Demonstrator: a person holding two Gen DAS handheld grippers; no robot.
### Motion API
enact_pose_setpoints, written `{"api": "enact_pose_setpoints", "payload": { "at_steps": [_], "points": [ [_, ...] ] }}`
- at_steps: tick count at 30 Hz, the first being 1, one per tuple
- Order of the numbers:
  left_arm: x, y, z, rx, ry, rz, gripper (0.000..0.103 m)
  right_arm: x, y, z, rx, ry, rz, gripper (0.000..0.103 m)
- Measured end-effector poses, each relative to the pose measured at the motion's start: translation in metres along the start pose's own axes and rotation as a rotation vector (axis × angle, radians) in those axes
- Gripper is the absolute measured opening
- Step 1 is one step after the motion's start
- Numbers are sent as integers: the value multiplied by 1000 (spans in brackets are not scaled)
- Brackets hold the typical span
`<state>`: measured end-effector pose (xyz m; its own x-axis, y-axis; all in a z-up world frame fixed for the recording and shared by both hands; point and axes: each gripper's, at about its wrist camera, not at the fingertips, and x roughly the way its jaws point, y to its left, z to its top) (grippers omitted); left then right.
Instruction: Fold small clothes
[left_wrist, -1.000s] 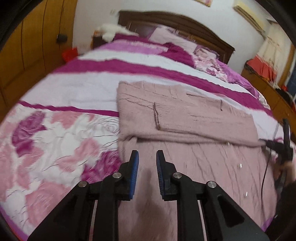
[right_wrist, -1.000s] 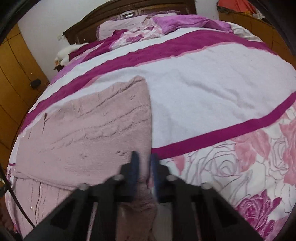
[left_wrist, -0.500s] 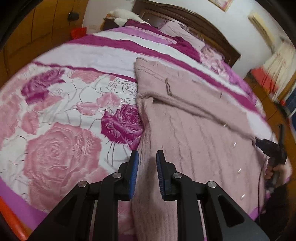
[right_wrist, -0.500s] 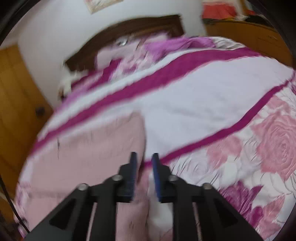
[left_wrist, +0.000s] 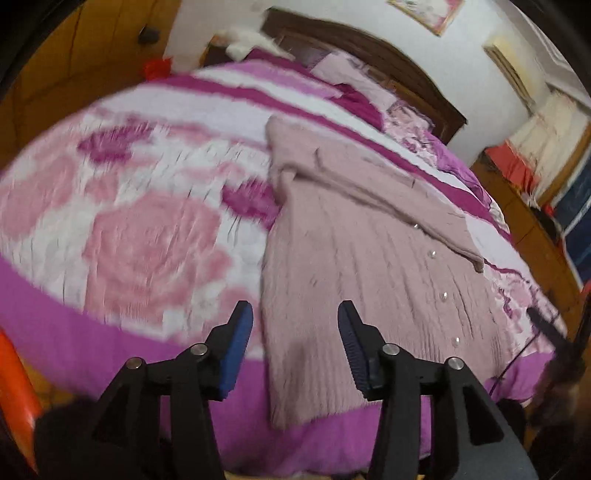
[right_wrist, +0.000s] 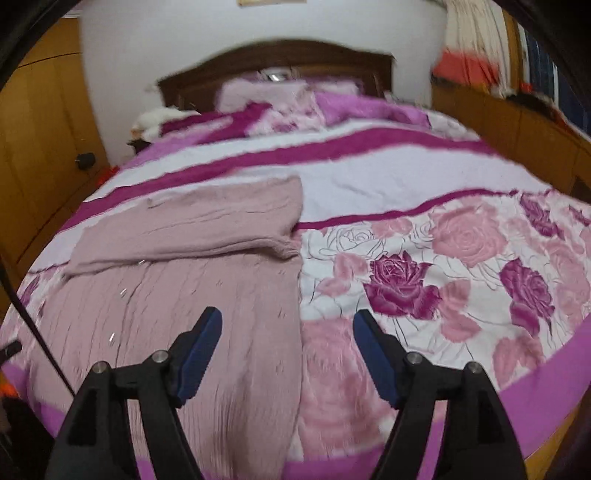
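Currently, the left tool (left_wrist: 295, 334) and right tool (right_wrist: 287, 338) are being opened, nothing gripped between their jaws. Below, a pink cardigan (left_wrist: 354, 266) is spread on the bed (right_wrist: 424, 177), its upper part folded over.

Left gripper (left_wrist: 295, 332): jaws opening, nothing between the blue pads (left_wrist: 236, 350), raised over the near edge of the bed (left_wrist: 110, 240). Pink knit cardigan (left_wrist: 351, 266) flat on the rose-print cover, hem toward the camera and draped over the bed edge. Small clear buttons (left_wrist: 431, 254) down its right side. Top part folded across, sleeve (left_wrist: 424, 214) lying diagonally. Dark headboard (left_wrist: 369, 55) behind, pillows (left_wrist: 351, 79) before it. View blurred at left.
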<state>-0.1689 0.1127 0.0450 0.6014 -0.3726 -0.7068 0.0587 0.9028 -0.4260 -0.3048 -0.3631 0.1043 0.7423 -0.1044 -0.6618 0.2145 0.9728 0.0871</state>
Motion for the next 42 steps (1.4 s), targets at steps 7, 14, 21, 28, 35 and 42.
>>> {"api": "enact_pose_setpoints", "payload": {
  "at_steps": [7,14,21,28,35,42],
  "points": [
    [16,10,-29,-87,74,41,33,37,-32,-49,230,167,45,77],
    [18,15,-41,-165,67,52,33,54,-13,-68,153,263,132,75],
    [18,15,-49,-135,126,28,0,55,-12,-75,210,258,258,36],
    [16,46,-51,-318,116,-150,0,50,-3,-76,203,226,314,7],
    [0,47,-45,-338,77,-316,0,35,-28,-78,359,154,413,6],
    [-47,53,-41,-349,-16,-361,0,-4,-47,-73,454,-7,504,6]
  ]
}}
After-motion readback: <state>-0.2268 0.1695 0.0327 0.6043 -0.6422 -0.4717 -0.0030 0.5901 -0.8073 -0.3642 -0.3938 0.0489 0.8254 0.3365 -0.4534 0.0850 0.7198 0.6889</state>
